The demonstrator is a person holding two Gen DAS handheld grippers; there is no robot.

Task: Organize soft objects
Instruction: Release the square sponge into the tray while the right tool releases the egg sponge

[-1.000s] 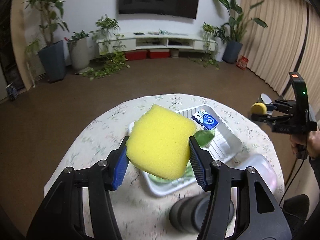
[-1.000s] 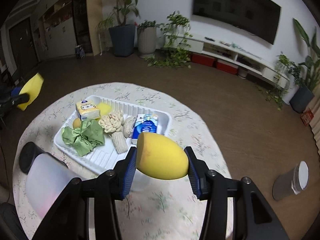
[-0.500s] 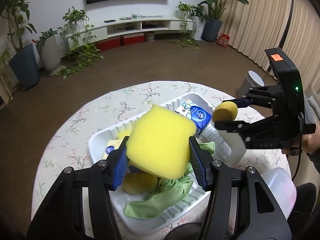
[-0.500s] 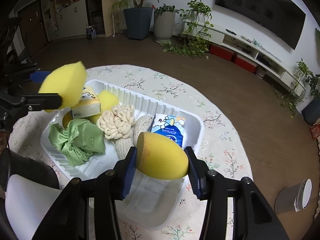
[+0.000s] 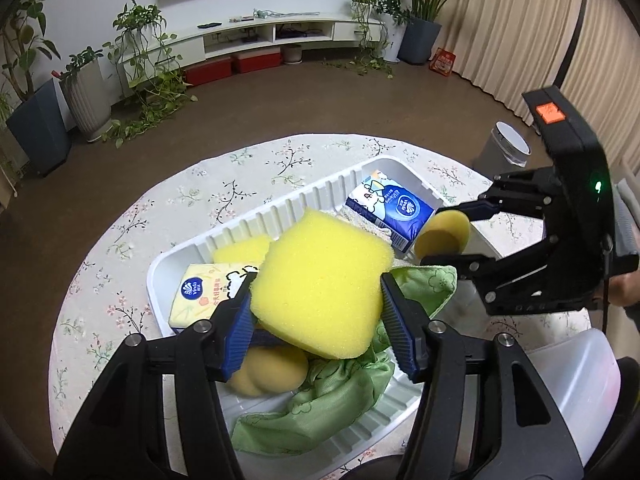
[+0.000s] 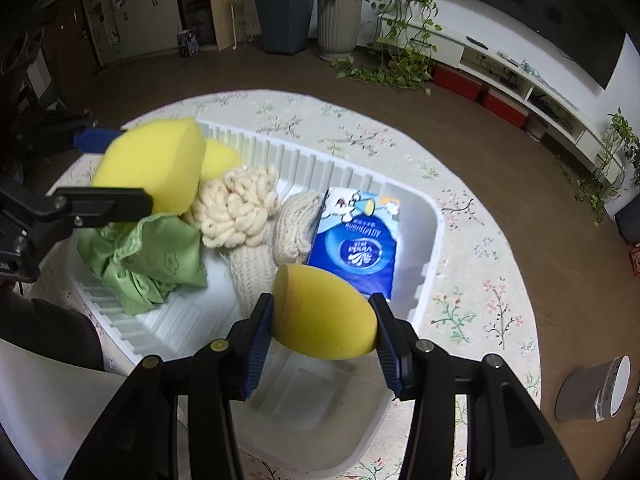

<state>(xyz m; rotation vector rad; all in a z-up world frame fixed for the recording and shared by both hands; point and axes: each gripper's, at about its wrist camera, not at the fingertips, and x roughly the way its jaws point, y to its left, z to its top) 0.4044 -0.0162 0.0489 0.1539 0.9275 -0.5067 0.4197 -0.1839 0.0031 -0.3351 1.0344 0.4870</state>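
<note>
My left gripper (image 5: 316,300) is shut on a square yellow sponge (image 5: 320,284) and holds it over the white tray (image 5: 280,216), above a green cloth (image 5: 332,400). It also shows in the right wrist view (image 6: 156,164). My right gripper (image 6: 324,320) is shut on a yellow-orange egg-shaped sponge (image 6: 324,318) over the tray's near end (image 6: 436,216); the egg-shaped sponge also shows in the left wrist view (image 5: 442,232). In the tray lie a blue tissue pack (image 6: 356,248), cream knitted pieces (image 6: 240,208), a yellow tissue pack (image 5: 204,292) and other yellow sponges (image 5: 264,372).
The tray sits on a round table with a floral cloth (image 5: 192,196). A translucent plastic container (image 5: 576,384) stands at the table's near edge. A grey bin (image 6: 592,388) is on the floor beside the table. Plants and a TV shelf line the far wall.
Both grippers have moved in over the tray and lower, each still holding its sponge. The two grippers are now closer together.
</note>
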